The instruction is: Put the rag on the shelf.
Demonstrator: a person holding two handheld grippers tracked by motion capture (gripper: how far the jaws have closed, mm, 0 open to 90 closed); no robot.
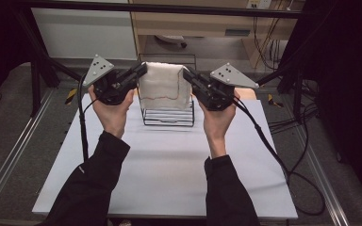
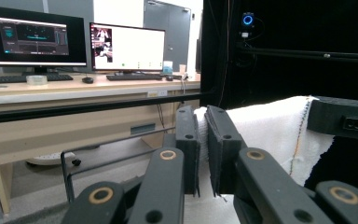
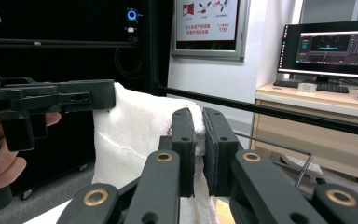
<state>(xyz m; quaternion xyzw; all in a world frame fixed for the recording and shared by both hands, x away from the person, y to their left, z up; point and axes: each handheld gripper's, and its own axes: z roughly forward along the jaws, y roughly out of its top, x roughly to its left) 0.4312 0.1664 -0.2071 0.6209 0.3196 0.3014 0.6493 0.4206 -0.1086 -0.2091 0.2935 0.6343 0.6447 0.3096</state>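
The soft, light white woven cloth [image 1: 164,84] is pinched at its upper corners by left tongs [image 1: 140,71] and right tongs [image 1: 188,75], both closed on it; it hangs limp over the black wire rack [image 1: 168,117].

You can read little here. In your right gripper view, the wall poster [image 3: 207,25] behind the cloth carries red pictograms and a line of red characters too small to make out, with the number "119" beneath them. The monitors [image 2: 127,48] on the far desk show windows and graphs, but their text is too blurred to read.
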